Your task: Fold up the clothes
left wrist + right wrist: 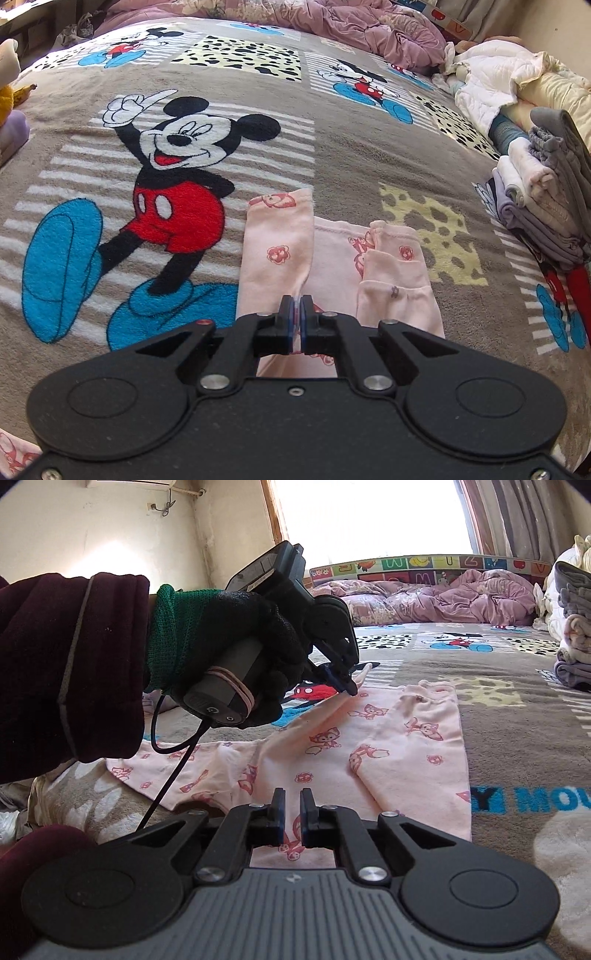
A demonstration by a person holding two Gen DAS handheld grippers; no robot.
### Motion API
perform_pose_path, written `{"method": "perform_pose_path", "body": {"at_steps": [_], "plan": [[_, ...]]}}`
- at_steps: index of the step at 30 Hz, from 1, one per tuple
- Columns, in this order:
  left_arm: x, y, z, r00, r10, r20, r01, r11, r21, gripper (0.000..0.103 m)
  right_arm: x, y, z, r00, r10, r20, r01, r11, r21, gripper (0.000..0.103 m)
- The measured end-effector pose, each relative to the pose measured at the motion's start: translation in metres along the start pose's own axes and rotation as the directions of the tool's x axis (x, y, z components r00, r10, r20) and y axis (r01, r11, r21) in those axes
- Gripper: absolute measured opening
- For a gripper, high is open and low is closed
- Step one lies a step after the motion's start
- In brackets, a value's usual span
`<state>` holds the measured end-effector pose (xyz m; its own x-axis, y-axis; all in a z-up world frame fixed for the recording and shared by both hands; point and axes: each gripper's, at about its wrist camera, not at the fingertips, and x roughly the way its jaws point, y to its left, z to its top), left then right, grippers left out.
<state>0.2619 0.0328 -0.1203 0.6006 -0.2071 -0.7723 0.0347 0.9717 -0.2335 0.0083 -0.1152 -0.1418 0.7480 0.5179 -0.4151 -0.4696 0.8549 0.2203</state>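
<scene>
Pinching a ridge of pink cloth, the left tongs (297, 301) are fully closed on the garment (332, 251), which rises in a small peak to their blue pads. From the right wrist view the same tongs (347, 686) angle down from a black-gloved left hand (236, 642) with a green cuff and a maroon sleeve (66, 664), lifting a fold at the garment's far edge. A black cable (173, 760) hangs from the handle.

The right tongs (291, 805) stand a narrow slit apart just over the near edge of the garment (388, 746); whether cloth is caught between the pads cannot be told.

The garment, pale pink with small fox and flower prints, lies spread on the bed straight ahead of both tongs, one sleeve (275, 236) folded in left of the left tongs, another (399, 266) to their right.

Under it is a grey cartoon-mouse blanket (184, 177). Right of the tongs stands a stack (543, 206) of folded clothes. Beyond lies a rumpled purple quilt (443, 594).
</scene>
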Motion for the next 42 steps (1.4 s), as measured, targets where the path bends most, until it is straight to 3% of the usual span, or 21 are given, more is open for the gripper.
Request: {"method": "perform_pose_path", "body": {"at_steps": [4,6,8,13,16,17,18,19,22,24,26,30,35,37,42], "plan": [[0.000,0.003,0.002,1.000,-0.005,-0.017,0.006,1.000,0.021,0.000,0.000,0.034,0.002,1.000,0.018,0.012,-0.015,0.973,-0.231,0.017],[-0.001,0.007,0.004,0.999,-0.013,-0.029,0.013,1.000,0.026,0.000,0.003,0.057,-0.001,1.000,0.027,0.013,-0.020,0.927,-0.375,0.043],[-0.002,0.010,0.006,0.999,-0.016,-0.038,0.018,0.999,0.039,0.000,0.009,0.080,-0.006,1.000,0.026,0.011,-0.017,0.858,-0.514,0.050],[-0.002,0.011,0.008,0.998,-0.032,-0.050,0.035,0.997,0.066,0.000,0.045,0.119,-0.016,0.995,-0.083,-0.049,0.017,0.656,-0.755,0.047],[-0.001,0.011,0.008,0.998,-0.044,-0.053,0.047,0.996,0.071,0.000,0.058,0.127,-0.021,0.991,-0.112,-0.070,0.007,0.573,-0.820,0.037],[-0.001,0.011,0.008,0.997,-0.047,-0.055,0.051,0.996,0.071,0.000,0.060,0.127,-0.020,0.991,-0.108,-0.080,-0.004,0.572,-0.820,0.028],[-0.001,0.011,0.008,0.997,-0.050,-0.056,0.054,0.996,0.069,0.000,0.059,0.124,-0.015,0.992,-0.093,-0.087,-0.011,0.617,-0.787,0.008],[-0.001,0.012,0.009,0.997,-0.051,-0.056,0.055,0.996,0.064,0.000,0.057,0.120,-0.008,0.993,-0.076,-0.091,-0.016,0.674,-0.739,0.002],[-0.001,0.014,0.013,0.998,-0.040,-0.049,0.043,0.998,0.047,0.000,0.044,0.103,0.007,0.997,-0.031,-0.073,-0.019,0.805,-0.593,0.002],[-0.001,0.014,0.015,0.999,-0.029,-0.042,0.030,0.999,0.031,0.000,0.033,0.082,0.017,0.996,0.026,-0.082,-0.056,0.915,-0.401,0.002],[0.001,0.014,0.017,0.999,-0.019,-0.041,0.019,1.000,0.017,0.000,0.023,0.061,0.024,0.994,0.075,-0.082,-0.091,0.975,-0.204,0.002],[0.007,0.007,0.018,0.998,-0.012,-0.055,0.013,1.000,0.010,0.000,0.016,0.026,0.019,0.990,0.111,-0.084,-0.109,0.993,0.036,0.003],[0.020,-0.006,0.013,0.996,-0.022,-0.089,0.024,0.999,0.031,0.002,0.025,-0.004,0.004,0.983,0.138,-0.124,-0.104,0.963,0.250,0.003],[0.017,-0.007,0.011,0.994,-0.069,-0.089,0.072,0.997,0.027,0.026,0.028,-0.009,-0.004,0.981,0.135,-0.141,-0.089,0.952,0.294,0.003],[-0.023,0.016,0.006,0.991,-0.135,-0.003,0.135,0.990,-0.030,0.030,0.027,-0.010,-0.014,0.982,0.115,-0.153,-0.064,0.951,0.302,0.004]]}}
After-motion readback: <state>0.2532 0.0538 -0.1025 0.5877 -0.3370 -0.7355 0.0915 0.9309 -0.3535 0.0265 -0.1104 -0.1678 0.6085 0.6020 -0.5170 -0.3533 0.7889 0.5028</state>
